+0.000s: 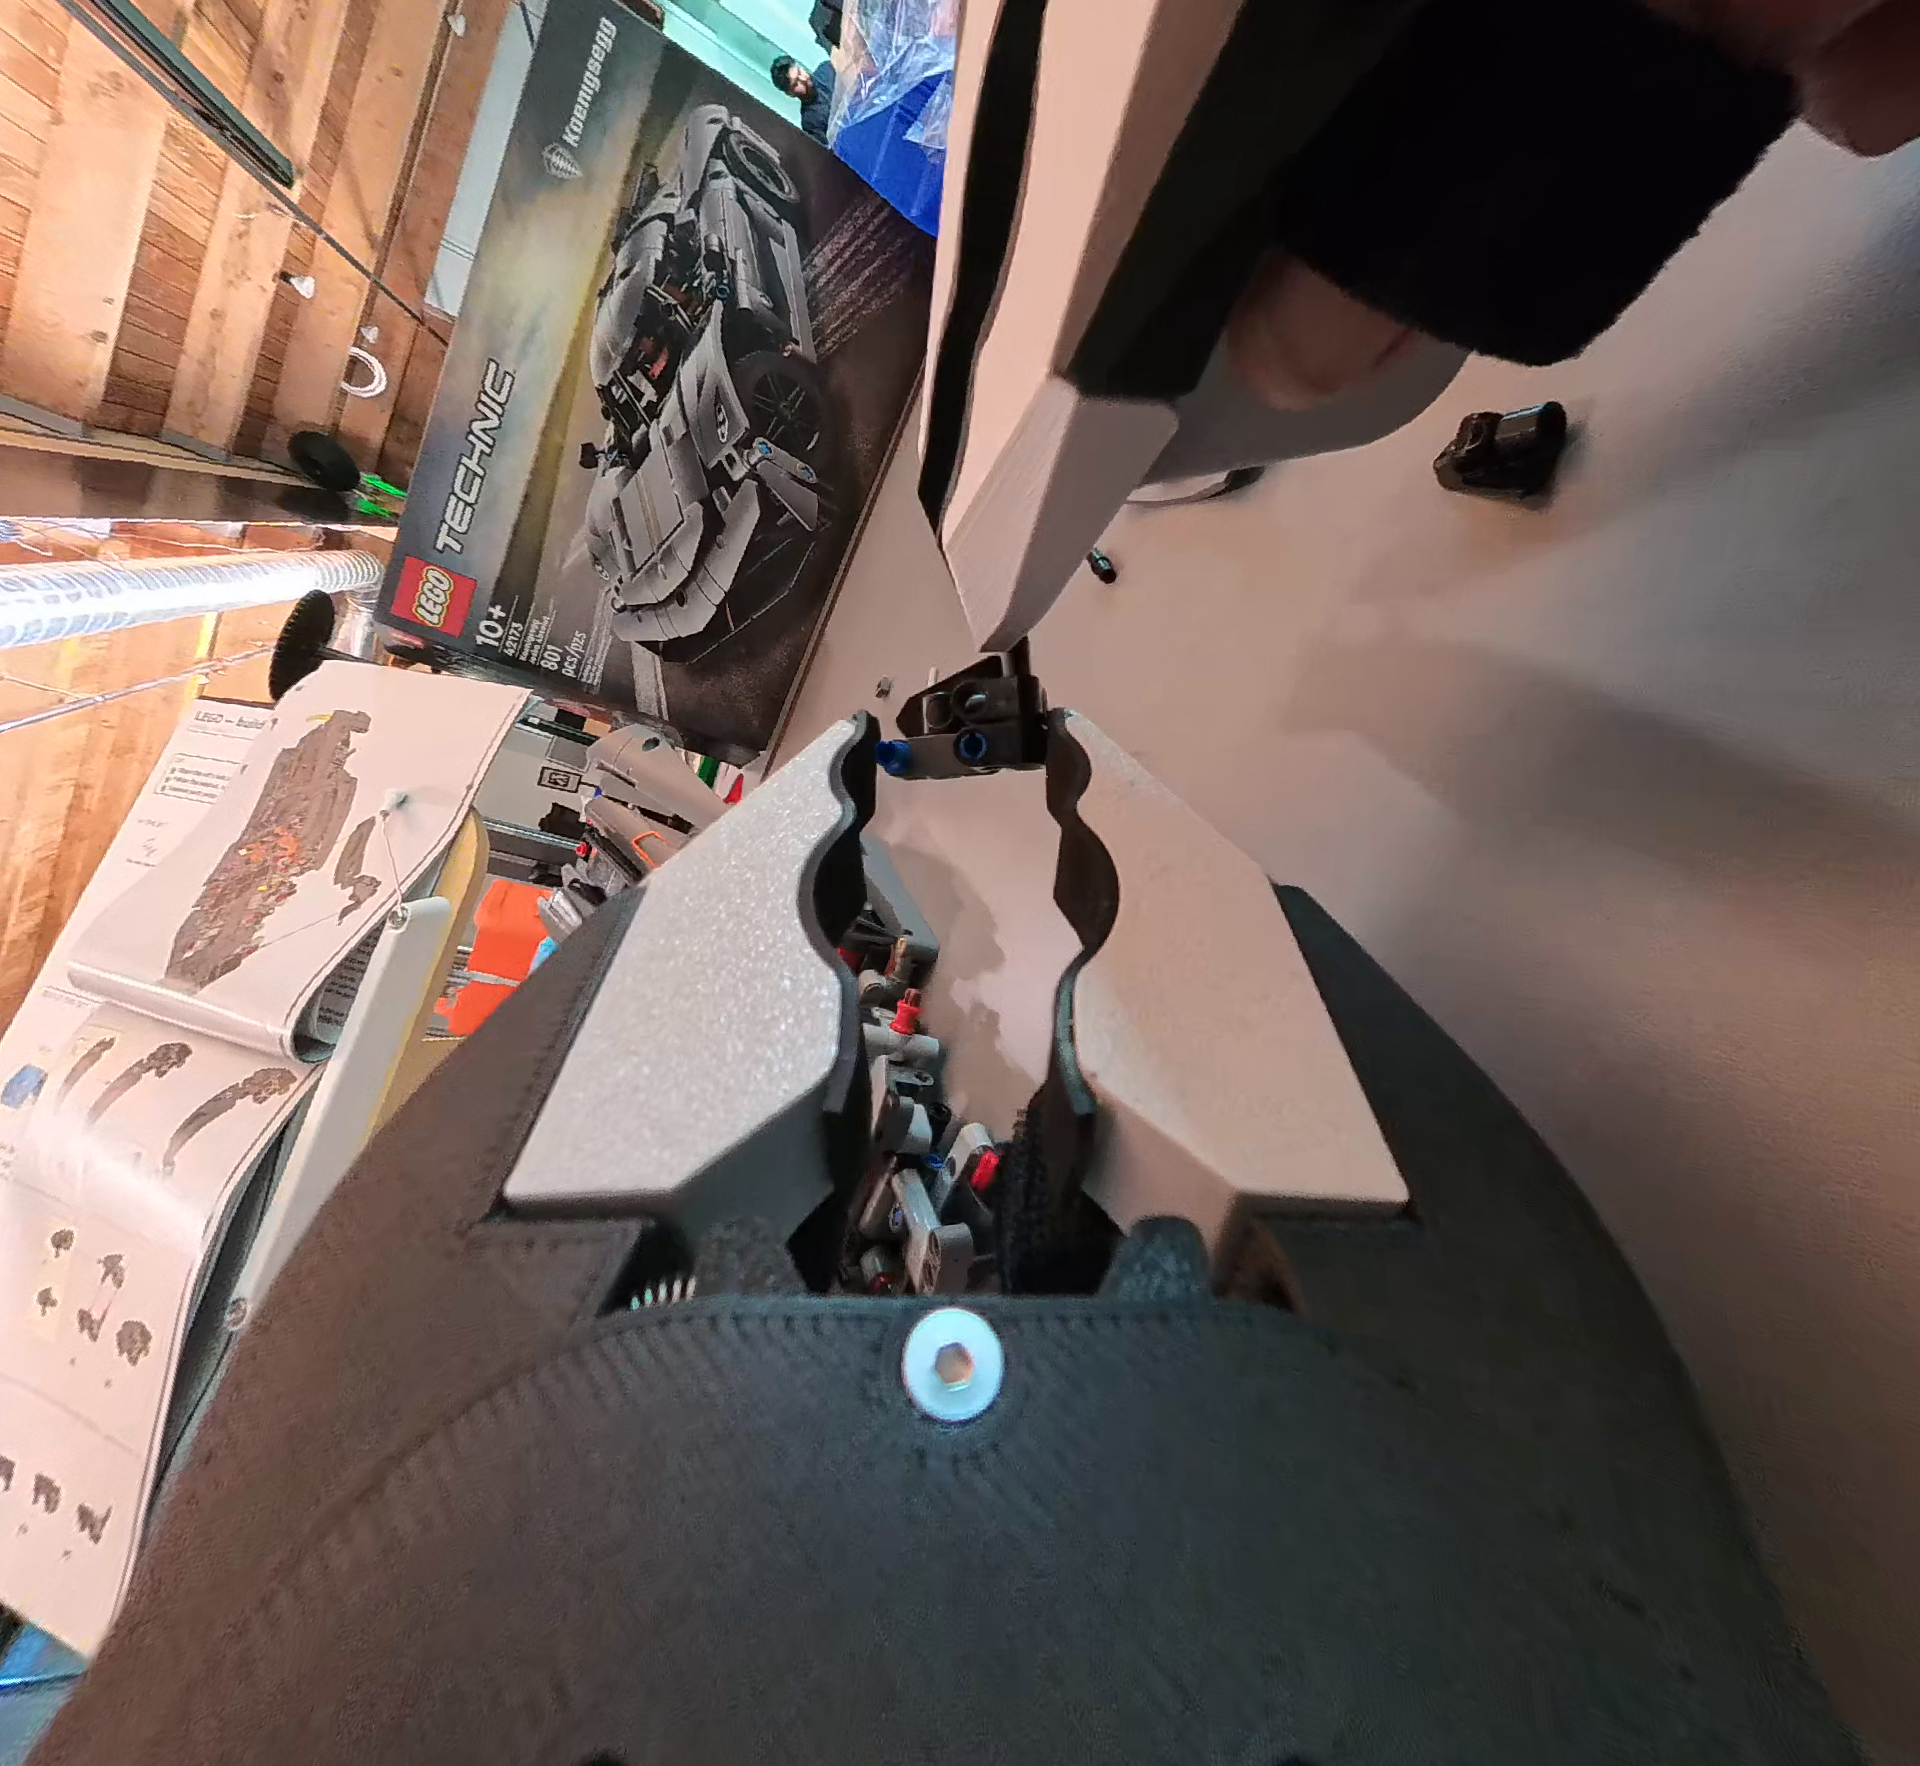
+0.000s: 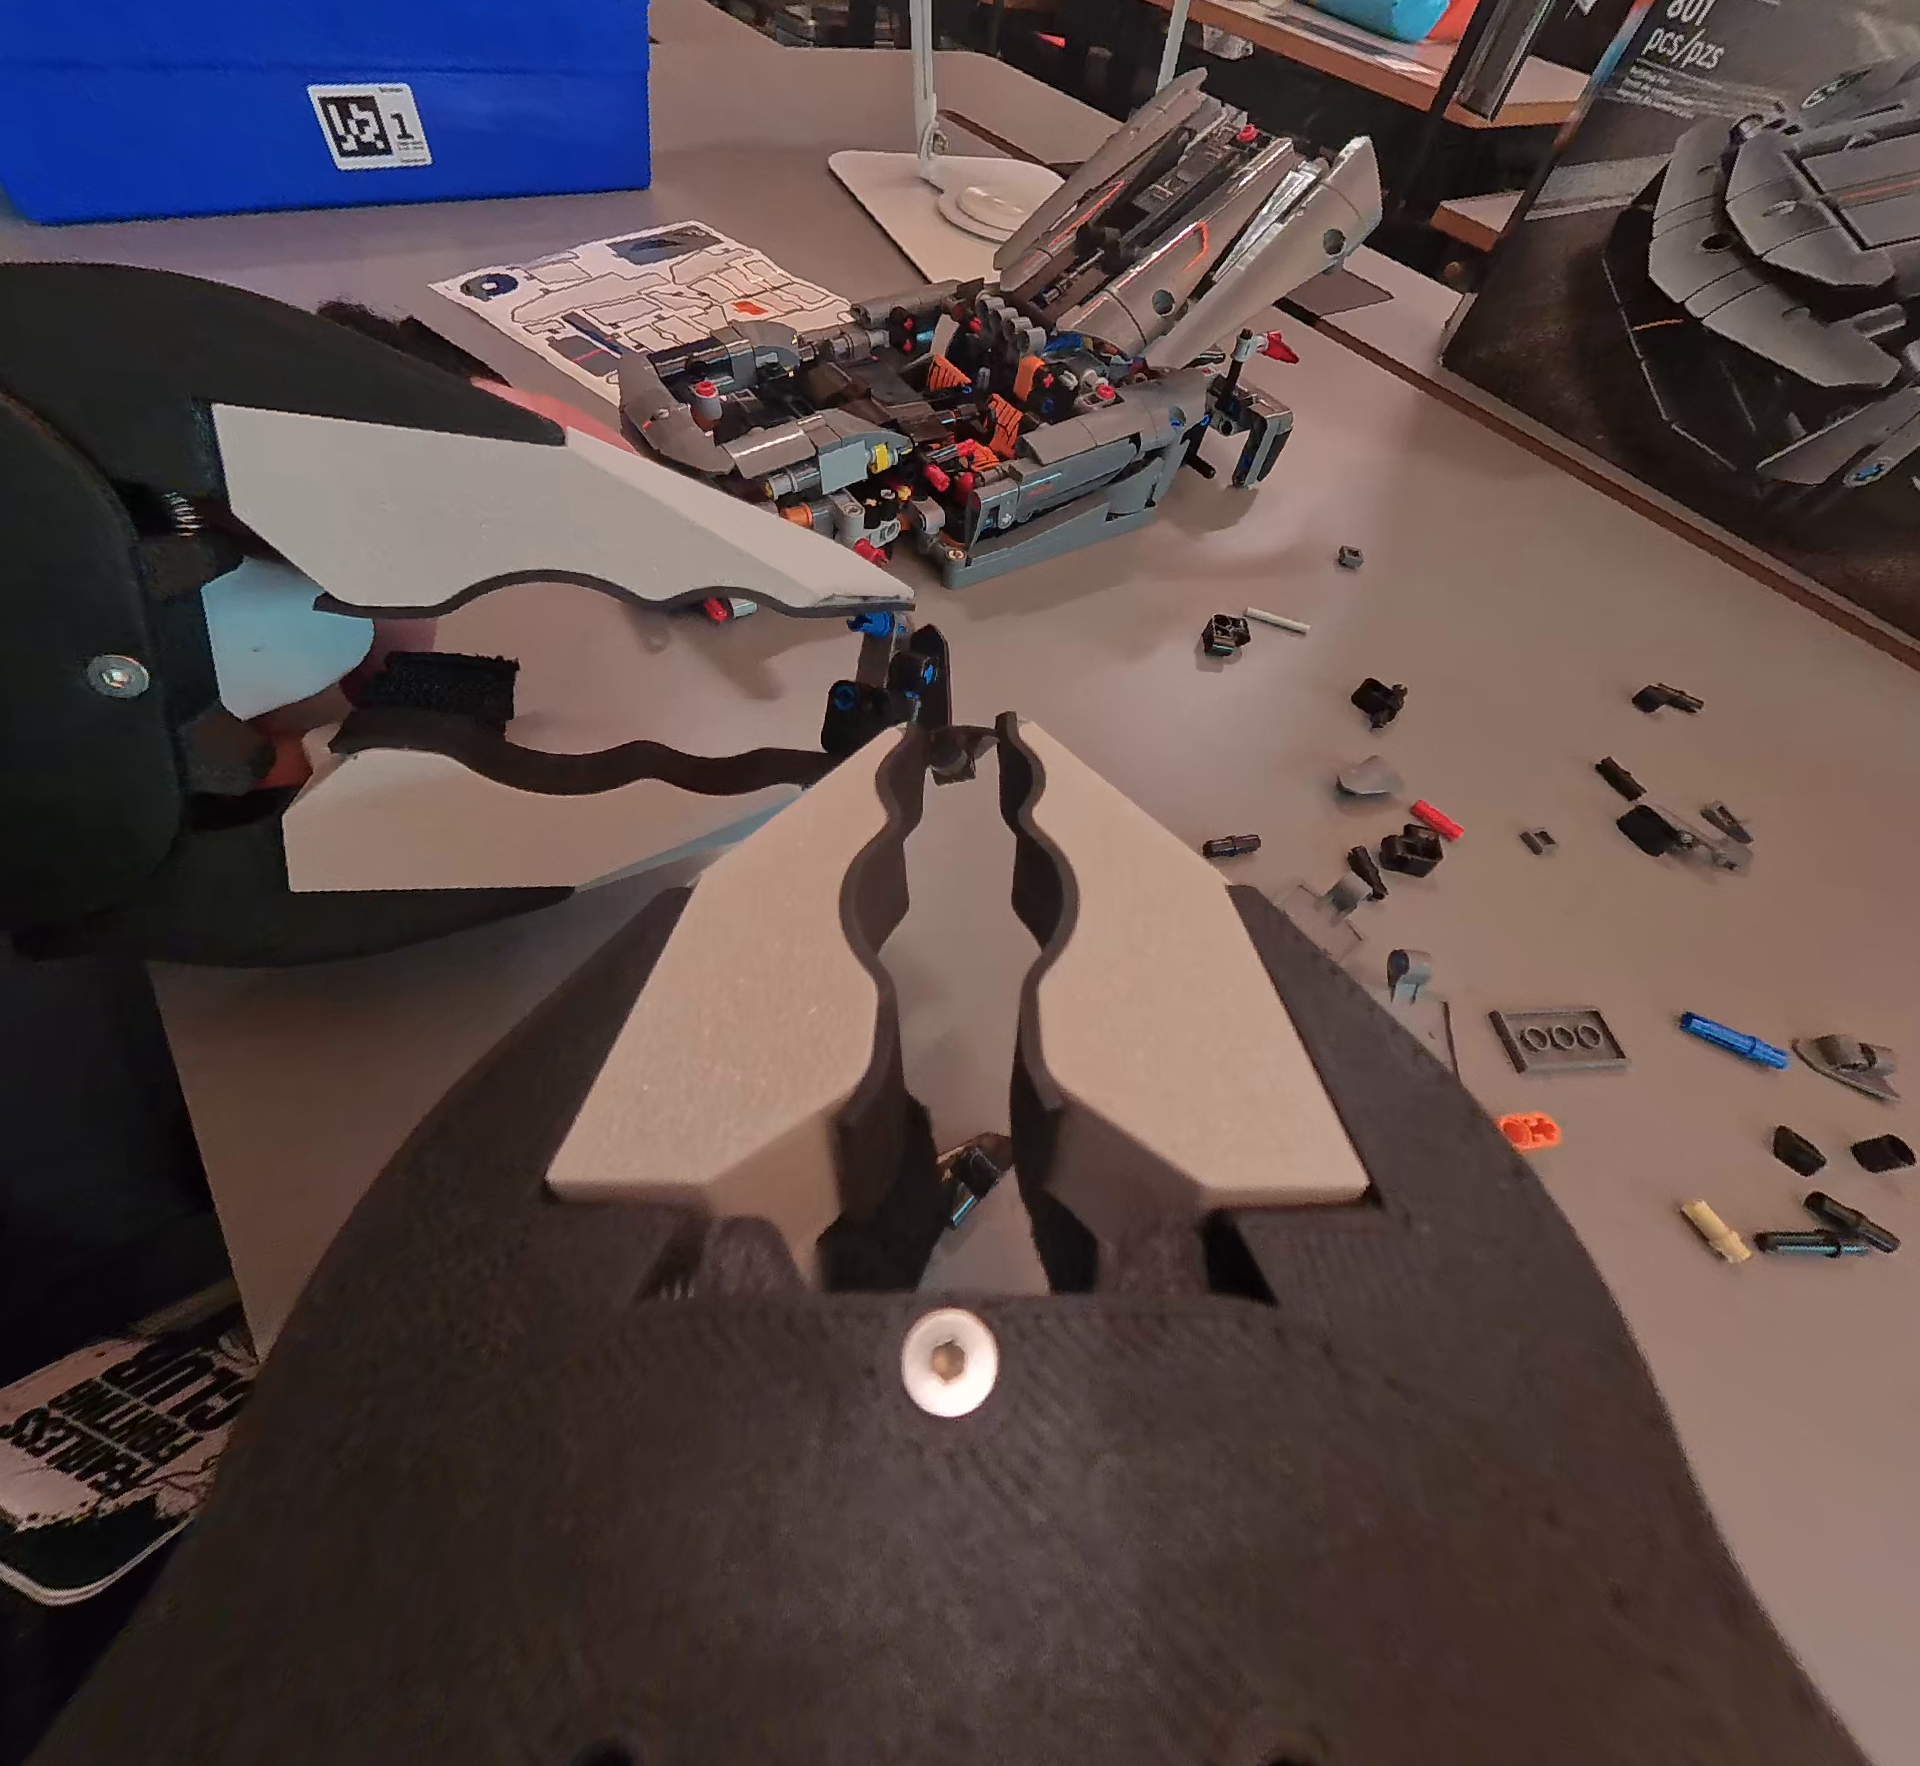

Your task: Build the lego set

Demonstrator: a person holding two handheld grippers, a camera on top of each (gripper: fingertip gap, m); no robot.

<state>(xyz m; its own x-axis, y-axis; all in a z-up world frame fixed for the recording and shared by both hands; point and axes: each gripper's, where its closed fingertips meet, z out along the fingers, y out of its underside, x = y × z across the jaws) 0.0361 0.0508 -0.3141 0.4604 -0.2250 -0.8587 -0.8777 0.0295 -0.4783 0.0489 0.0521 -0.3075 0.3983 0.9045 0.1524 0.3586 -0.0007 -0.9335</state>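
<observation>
I was joining small parts: my left tool point(image 2: 873, 677) clasped a small black pinned beam subassembly with blue pins point(image 2: 894, 677) above the grey table point(image 2: 1143, 729), in front of the half-built grey car model point(image 2: 935, 407). My right tool point(image 2: 951, 745) pinched a dark connector point(image 2: 954, 750) against it; next, I judged, a straight, aligned push.

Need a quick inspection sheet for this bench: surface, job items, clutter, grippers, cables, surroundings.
Surface: grey table, loose small parts scattered on its right side.
Job's things: part-built grey car model at centre back; small black piece with blue pins held up between both grippers; sticker sheet beside the model; instruction booklet on a stand.
Clutter: blue bin; set box standing at right.
Grippers: left gripper holding the black piece; right gripper closed on its lower end.
Cables: nothing seen.
Surroundings: wooden wall, other benches behind.
</observation>
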